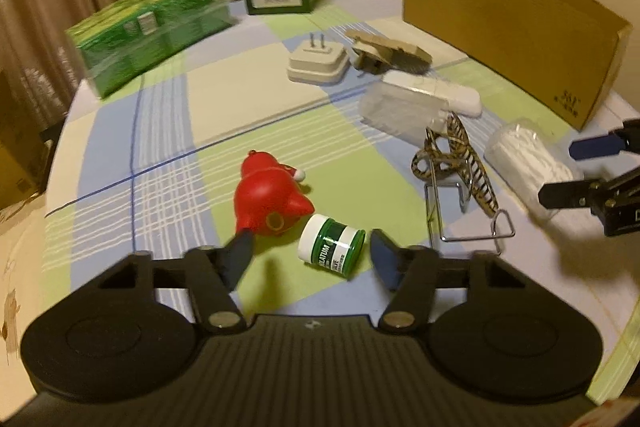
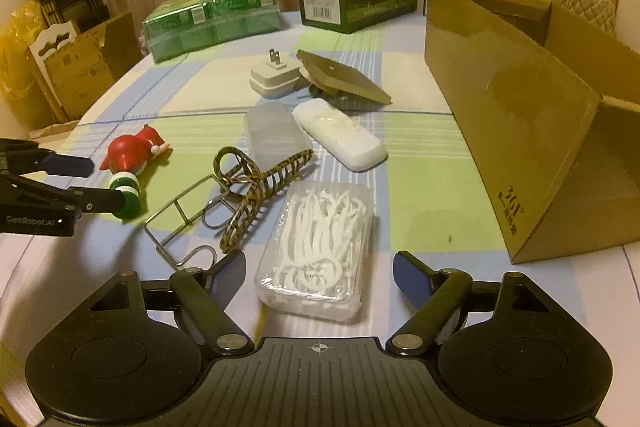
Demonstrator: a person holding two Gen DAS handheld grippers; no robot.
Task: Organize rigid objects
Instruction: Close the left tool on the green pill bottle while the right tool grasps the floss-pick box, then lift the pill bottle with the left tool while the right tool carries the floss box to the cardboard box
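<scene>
I see a desk [image 2: 420, 187] under a blue, green and cream checked cloth. On it lie a red toy [image 2: 134, 151], a green-and-white jar [image 1: 331, 246], a wire rack [image 2: 180, 223], a patterned hair clip [image 2: 256, 195], a floss-pick box [image 2: 320, 247], a white case [image 2: 340, 139], a plug adapter [image 2: 272, 79], a cardboard box [image 2: 520, 131] and green cartons [image 2: 212, 17].

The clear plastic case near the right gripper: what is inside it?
The clear plastic case holds many white floss picks, piled loosely and seen through its closed lid. The lowest picks are covered by those above, so a count is not possible.
</scene>
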